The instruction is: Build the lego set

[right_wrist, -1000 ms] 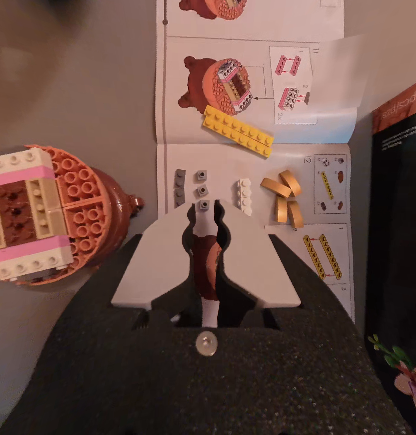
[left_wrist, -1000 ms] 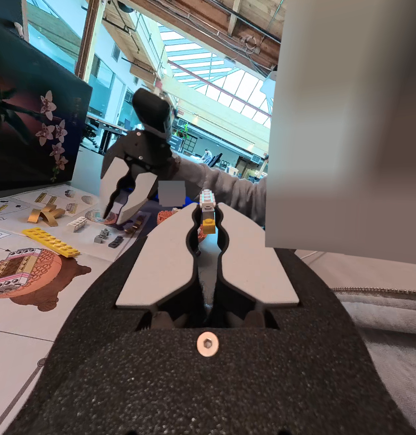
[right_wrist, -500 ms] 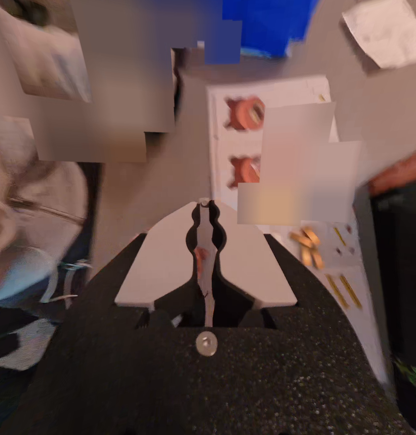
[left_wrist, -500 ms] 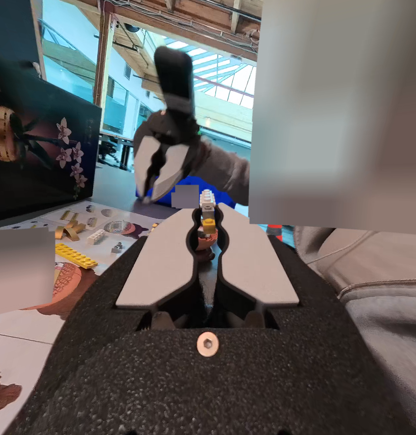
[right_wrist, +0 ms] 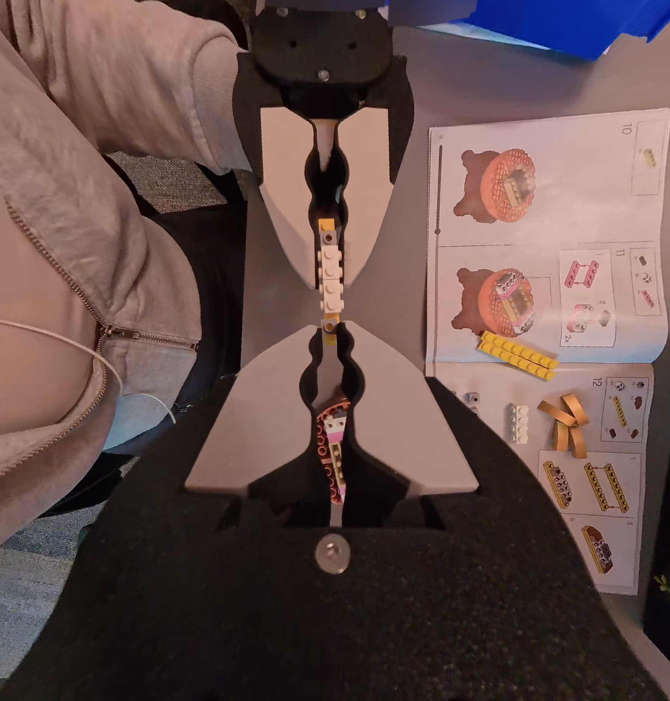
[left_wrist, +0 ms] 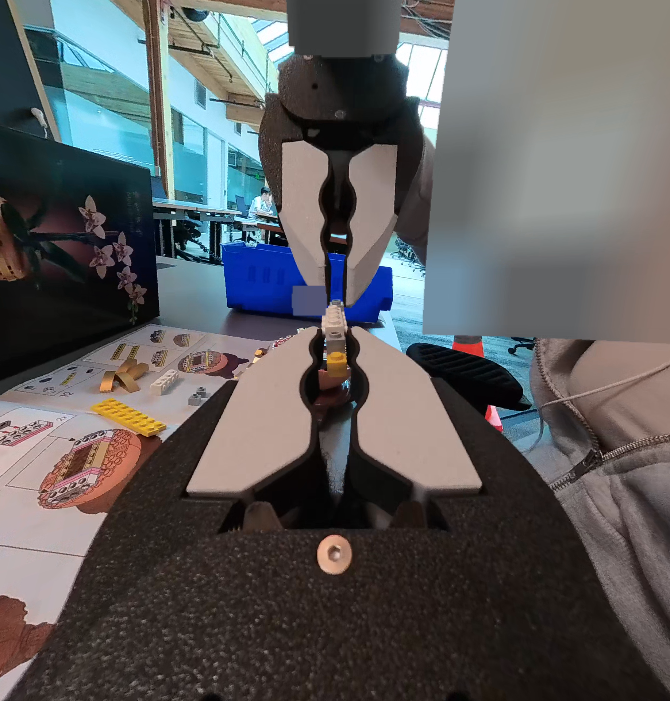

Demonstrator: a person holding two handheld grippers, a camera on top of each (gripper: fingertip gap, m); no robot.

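My left gripper [left_wrist: 335, 335] is shut on a white brick strip [left_wrist: 334, 316] that carries a grey and a yellow piece [left_wrist: 336, 360], and holds it above the table. It shows at the top of the right wrist view [right_wrist: 330, 282], with the strip [right_wrist: 331, 280] sticking out of its tips. My right gripper [right_wrist: 329, 329] is shut on a small grey piece [right_wrist: 329, 325] and faces the left gripper tip to tip. The piece sits at the strip's free end. The right gripper also hangs from above in the left wrist view [left_wrist: 335, 299]. The brown and orange pot model [right_wrist: 331, 436] lies below.
The open instruction booklet [right_wrist: 591, 197] lies on the grey table with a yellow plate [right_wrist: 517, 354], gold curved pieces [right_wrist: 564, 417], a white brick [right_wrist: 519, 423] and small grey pieces [left_wrist: 197, 396]. A blue bin [left_wrist: 265, 280] and the black box [left_wrist: 60, 246] stand behind. A grey hoodie [right_wrist: 79, 227] is close. The grippers are tip to tip, or close to it.
My right gripper rose from the booklet with the small grey piece and swung round to face the left gripper. The left gripper kept hold of the white strip and tilted slightly.
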